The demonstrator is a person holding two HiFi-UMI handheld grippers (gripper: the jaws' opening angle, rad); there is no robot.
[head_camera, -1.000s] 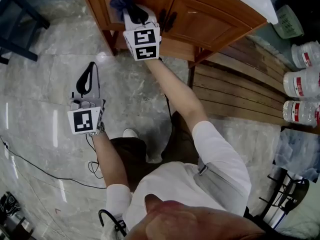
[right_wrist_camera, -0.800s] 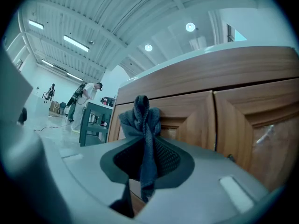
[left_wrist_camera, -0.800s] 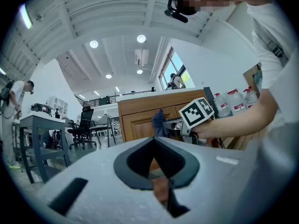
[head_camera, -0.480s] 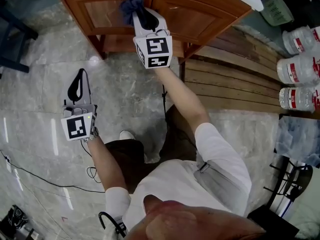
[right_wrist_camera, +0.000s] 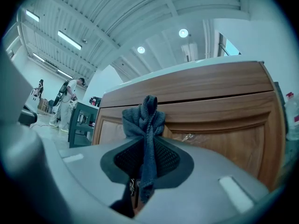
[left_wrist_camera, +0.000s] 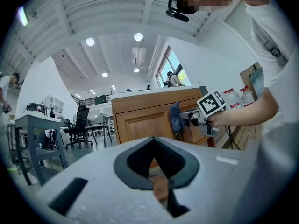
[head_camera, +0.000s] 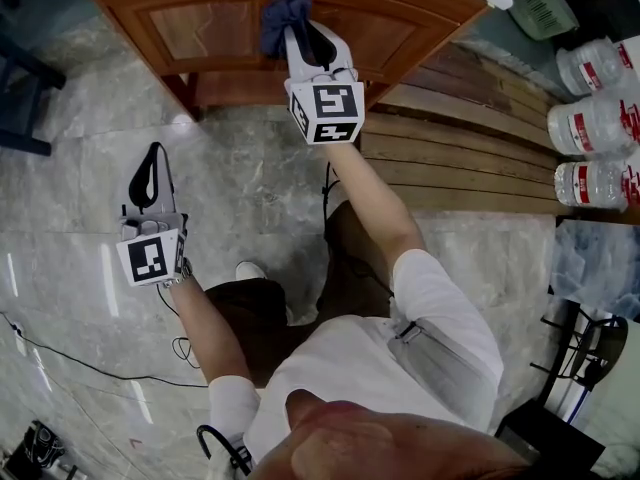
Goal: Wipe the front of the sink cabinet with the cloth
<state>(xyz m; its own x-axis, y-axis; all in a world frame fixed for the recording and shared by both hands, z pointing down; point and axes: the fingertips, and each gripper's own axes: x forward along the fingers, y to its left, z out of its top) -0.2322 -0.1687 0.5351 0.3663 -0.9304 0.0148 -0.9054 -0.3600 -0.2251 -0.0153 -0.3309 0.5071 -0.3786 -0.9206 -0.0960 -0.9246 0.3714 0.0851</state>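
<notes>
A dark blue cloth [head_camera: 282,20] is bunched against the front of the wooden sink cabinet [head_camera: 215,26], near the seam between its two doors. My right gripper [head_camera: 300,30] is shut on the cloth [right_wrist_camera: 145,139], which sticks out past the jaws and hangs down between them in the right gripper view. The cabinet's upper rail and door panels [right_wrist_camera: 219,125] fill that view. My left gripper [head_camera: 152,173] hangs lower left over the marble floor, shut with nothing in it. In the left gripper view, the cabinet [left_wrist_camera: 142,120] and the cloth [left_wrist_camera: 176,117] show ahead.
Wooden planks [head_camera: 470,158] lie on the floor right of the cabinet. Several water bottles [head_camera: 595,118] stand at the far right. A black cable [head_camera: 70,353] runs over the marble floor. A dark chair base [head_camera: 25,88] sits at far left. Desks and office chairs [left_wrist_camera: 77,127] stand beyond.
My right gripper has carried the cloth to the right along the cabinet front, toward the seam between the doors. The left gripper has hardly moved.
</notes>
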